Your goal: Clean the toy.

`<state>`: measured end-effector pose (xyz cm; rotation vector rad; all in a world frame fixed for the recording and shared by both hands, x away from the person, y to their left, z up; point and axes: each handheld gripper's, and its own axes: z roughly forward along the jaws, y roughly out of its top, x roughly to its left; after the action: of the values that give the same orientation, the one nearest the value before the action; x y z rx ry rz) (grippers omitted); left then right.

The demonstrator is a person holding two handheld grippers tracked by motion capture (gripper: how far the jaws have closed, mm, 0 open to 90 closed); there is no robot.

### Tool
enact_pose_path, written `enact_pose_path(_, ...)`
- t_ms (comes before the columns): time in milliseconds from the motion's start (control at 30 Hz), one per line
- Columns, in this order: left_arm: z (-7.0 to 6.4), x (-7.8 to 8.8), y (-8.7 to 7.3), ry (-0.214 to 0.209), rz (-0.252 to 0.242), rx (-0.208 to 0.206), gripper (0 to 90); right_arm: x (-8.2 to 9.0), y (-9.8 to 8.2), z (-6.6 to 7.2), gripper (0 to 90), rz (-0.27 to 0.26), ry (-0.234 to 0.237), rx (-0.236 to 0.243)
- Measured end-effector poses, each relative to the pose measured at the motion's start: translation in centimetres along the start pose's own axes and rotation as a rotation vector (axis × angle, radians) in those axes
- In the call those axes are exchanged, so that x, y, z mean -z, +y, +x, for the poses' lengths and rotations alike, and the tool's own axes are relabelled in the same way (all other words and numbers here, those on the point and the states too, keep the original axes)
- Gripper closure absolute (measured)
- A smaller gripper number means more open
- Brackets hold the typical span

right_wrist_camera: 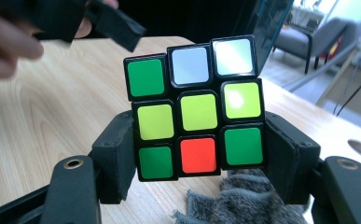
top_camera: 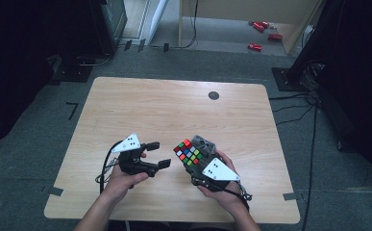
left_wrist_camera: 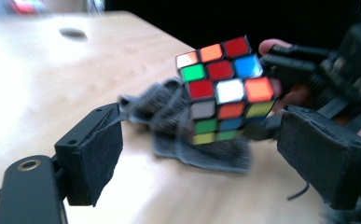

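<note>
Right gripper (right_wrist_camera: 199,163): black foam-padded jaws clamped on opposite faces of the puzzle cube (right_wrist_camera: 194,109), a glossy plastic block of coloured square stickers in a black grid, its top layer twisted slightly askew. Cube held raised just above the grey knitted cloth (right_wrist_camera: 243,198), crumpled on the pale wood-grain table (top_camera: 174,106). Left gripper (top_camera: 158,154): jaws released, spread wide, nothing between the pads, just beside the cube.

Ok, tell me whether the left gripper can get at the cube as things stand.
Probably yes: the left gripper is open and aimed at the cube, bare table between. The right gripper clamps the cube's lower part; its upper layers are free.
</note>
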<state>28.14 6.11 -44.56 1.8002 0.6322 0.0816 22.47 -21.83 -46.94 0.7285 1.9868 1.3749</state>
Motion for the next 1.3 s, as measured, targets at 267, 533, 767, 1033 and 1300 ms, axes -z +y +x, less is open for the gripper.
enact_pose_path(267, -1.7, -1.3, -1.9, 0.162, -0.014, -0.331, 16.3, 0.6, 1.4, -1.2, 34.4, 0.030, 0.071, -0.214)
enact_pose_path(533, -3.1, -2.3, -2.9, 0.236, -0.007, -0.555, 16.2, 0.5, 2.3, -0.7, 34.4, 0.064, 0.124, -0.327)
enact_pose_path(767, -3.9, -3.0, -3.5, 0.255, -0.006, -0.667, 16.1, 0.0, 2.3, 0.1, 34.4, 0.099, 0.153, -0.374)
enact_pose_path(1033, -4.4, -3.8, -4.1, 0.283, 0.019, -0.730, 16.7, -0.9, 2.2, 1.3, 34.3, 0.154, 0.167, -0.385)
enact_pose_path(1300, -4.4, -3.7, -4.2, 0.277, 0.028, -0.702, 26.9, -1.1, 2.2, 1.5, 34.2, 0.159, 0.181, -0.461)
